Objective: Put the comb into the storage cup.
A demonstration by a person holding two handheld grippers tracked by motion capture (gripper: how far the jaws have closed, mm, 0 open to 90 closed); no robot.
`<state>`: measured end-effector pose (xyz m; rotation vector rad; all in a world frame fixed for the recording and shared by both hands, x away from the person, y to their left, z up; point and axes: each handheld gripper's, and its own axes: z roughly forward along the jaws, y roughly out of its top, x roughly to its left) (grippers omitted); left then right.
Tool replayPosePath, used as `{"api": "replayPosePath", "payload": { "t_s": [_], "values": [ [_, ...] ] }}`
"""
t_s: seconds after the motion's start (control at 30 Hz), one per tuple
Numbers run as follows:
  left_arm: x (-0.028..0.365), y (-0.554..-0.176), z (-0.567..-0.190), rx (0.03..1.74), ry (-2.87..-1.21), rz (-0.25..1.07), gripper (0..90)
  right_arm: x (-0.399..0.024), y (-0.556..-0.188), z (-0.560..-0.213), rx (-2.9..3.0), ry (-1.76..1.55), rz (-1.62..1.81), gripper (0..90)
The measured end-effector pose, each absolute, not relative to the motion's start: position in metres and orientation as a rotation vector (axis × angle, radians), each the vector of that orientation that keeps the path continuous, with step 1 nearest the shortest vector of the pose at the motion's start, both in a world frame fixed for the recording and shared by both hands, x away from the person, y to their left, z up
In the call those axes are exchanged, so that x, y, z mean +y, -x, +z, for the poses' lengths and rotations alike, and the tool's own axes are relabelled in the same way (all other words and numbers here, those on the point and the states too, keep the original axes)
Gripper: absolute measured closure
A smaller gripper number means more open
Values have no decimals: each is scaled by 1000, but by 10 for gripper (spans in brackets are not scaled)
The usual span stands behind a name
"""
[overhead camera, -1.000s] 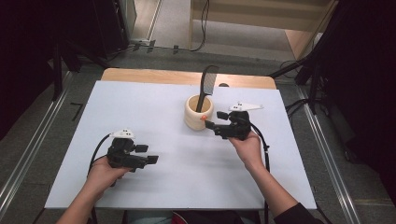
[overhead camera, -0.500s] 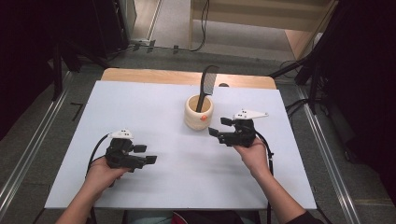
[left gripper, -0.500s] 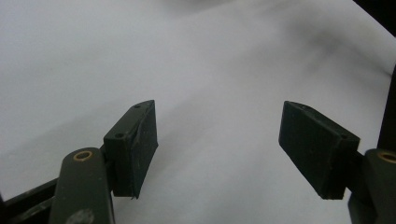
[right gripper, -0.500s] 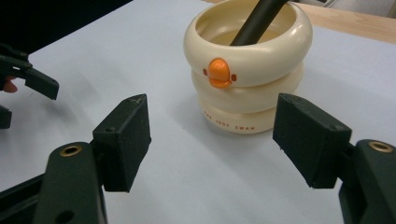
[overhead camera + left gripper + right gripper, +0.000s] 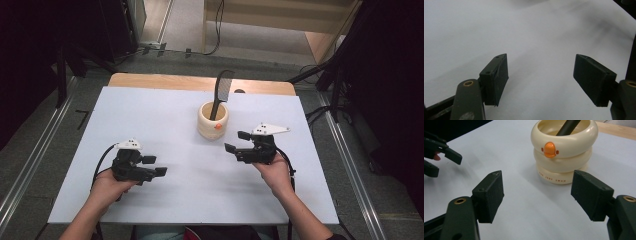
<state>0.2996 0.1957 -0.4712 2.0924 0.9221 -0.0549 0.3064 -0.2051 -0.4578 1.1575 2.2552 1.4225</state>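
Note:
A cream ringed cup [image 5: 212,121] [image 5: 564,150] with an orange duck bill on its side stands at the middle back of the white table top [image 5: 165,115]. A black comb [image 5: 220,94] leans upright inside it, its handle [image 5: 569,126] dipping into the cup. My right gripper [image 5: 237,141] [image 5: 537,196] is open and empty, low over the table just right of and in front of the cup. My left gripper [image 5: 154,166] [image 5: 540,77] is open and empty near the front left, over bare white surface.
A wooden strip [image 5: 200,82] runs along the table's far edge. Metal rails [image 5: 30,165] flank the table on both sides, with cables on the floor [image 5: 320,112] at the right. In the right gripper view the left gripper [image 5: 441,155] shows at far left.
My right gripper has drawn back from the cup toward the person and slightly right. The left gripper has barely moved.

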Motion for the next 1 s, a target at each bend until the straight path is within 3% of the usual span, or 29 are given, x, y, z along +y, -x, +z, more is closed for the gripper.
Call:
{"api": "replayPosePath", "payload": {
  "t_s": [1.0],
  "values": [
    [195, -298, -471, 920, -2089, -56, 287, -230, -271, -467, 2268, -1159, 1444, 244]
  ]
}}
